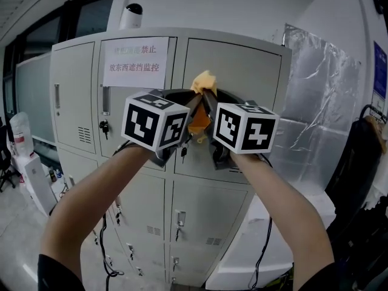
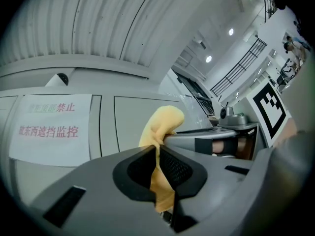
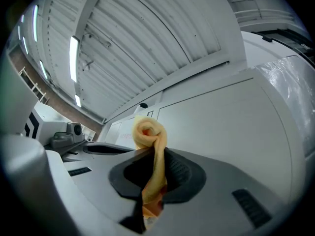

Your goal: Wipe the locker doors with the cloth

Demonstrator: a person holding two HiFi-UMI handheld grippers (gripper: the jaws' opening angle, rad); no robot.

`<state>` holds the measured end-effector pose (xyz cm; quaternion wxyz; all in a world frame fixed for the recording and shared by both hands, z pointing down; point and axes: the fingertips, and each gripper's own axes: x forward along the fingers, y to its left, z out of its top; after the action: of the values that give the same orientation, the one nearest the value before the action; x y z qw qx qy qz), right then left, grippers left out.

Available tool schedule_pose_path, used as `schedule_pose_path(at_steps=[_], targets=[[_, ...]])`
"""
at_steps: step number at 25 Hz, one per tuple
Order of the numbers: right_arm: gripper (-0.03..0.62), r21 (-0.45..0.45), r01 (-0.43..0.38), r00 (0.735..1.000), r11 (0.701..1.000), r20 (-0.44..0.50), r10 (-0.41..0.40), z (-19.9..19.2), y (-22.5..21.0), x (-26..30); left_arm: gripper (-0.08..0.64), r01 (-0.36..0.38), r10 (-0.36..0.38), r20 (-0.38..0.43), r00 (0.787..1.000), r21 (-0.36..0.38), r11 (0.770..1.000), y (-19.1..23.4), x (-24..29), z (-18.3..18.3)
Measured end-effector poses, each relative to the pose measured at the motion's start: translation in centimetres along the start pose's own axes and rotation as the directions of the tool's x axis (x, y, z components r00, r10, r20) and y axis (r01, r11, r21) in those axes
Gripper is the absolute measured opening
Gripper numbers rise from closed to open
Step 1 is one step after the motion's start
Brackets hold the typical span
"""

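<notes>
A yellow cloth (image 1: pixel 203 81) is bunched between both grippers in front of the grey lockers (image 1: pixel 242 65). My left gripper (image 1: pixel 195 99) is shut on the cloth (image 2: pixel 162 127), which sticks up past the jaws and hangs down between them. My right gripper (image 1: pixel 207 97) is also shut on the same cloth (image 3: pixel 150 136), its twisted end curling above the jaws. The two grippers sit side by side, tips together, near the top right locker door. I cannot tell whether the cloth touches the door.
A paper notice (image 1: pixel 136 61) with red print is taped on the upper middle door. Keys hang from locks (image 1: pixel 104 127). A dome camera (image 1: pixel 131 14) sits on the locker top. Plastic sheeting (image 1: pixel 315 102) covers the wall at right; cables (image 1: pixel 265 247) hang beside the lockers.
</notes>
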<state>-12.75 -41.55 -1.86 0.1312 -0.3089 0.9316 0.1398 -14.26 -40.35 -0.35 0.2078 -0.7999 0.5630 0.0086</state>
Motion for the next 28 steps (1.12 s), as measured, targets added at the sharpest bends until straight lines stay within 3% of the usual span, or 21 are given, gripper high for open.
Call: schedule_pose_path(at_steps=[10, 20, 28], targets=[[0.063, -0.044, 0.026, 0.999, 0.999, -0.038, -0.028, -4.5, 1.2, 2.4, 0.037, 0.008, -0.009, -0.04, 0.999, -0.007, 1.0, 2.4, -0.3, -4.7], [0.063, -0.115, 0.06, 0.998, 0.992, -0.005, -0.061, -4.8, 1.0, 2.9, 0.037, 0.041, -0.041, 0.0, 0.999, -0.035, 0.999, 3.0, 0.2, -5.3], [0.063, -0.125, 0.066, 0.998, 0.99, -0.008, -0.067, -4.9, 0.9, 2.9, 0.037, 0.017, -0.017, -0.01, 1.0, 0.006, 1.0, 2.9, 0.2, -5.3]])
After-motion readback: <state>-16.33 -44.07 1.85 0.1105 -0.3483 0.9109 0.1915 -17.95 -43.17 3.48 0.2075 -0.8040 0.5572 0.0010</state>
